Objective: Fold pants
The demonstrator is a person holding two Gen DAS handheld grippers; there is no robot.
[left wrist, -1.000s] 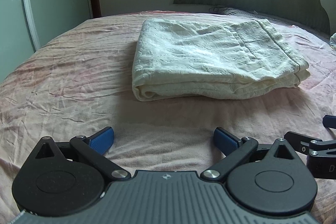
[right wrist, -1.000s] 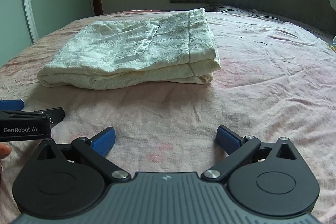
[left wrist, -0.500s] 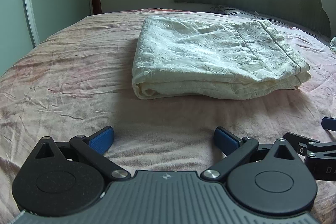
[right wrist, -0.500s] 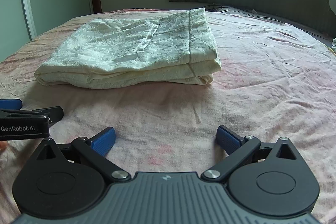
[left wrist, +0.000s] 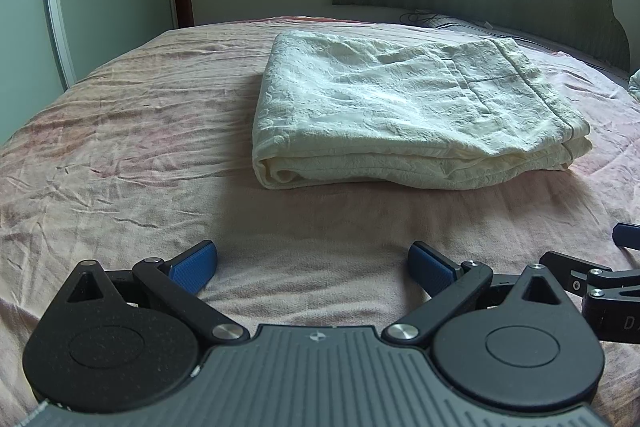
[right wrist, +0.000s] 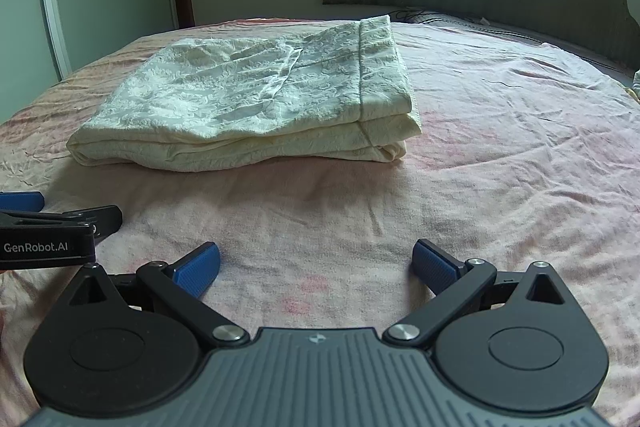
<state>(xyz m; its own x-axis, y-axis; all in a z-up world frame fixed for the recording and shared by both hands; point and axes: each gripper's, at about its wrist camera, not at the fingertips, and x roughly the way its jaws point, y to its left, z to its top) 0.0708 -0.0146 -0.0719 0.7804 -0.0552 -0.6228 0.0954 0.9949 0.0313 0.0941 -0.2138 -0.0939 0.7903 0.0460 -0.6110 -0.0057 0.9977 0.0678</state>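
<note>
Pants [left wrist: 412, 115] lie folded on the bedsheet [left wrist: 120, 155], long axis running left to right.
Left gripper [left wrist: 312, 263] and right gripper [right wrist: 316, 263] hover apart from them, jaws spread, empty.

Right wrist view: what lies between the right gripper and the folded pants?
Only wrinkled pink bedsheet lies between the right gripper and the folded pants. The right wrist view shows this plainly; the jaws are open and empty.

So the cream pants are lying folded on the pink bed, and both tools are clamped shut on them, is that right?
Not quite. The pants do lie folded on the pink bed, but neither tool grips them. The left tool in the left wrist view and the right tool in the right wrist view both stand open, short of the fabric.
</note>
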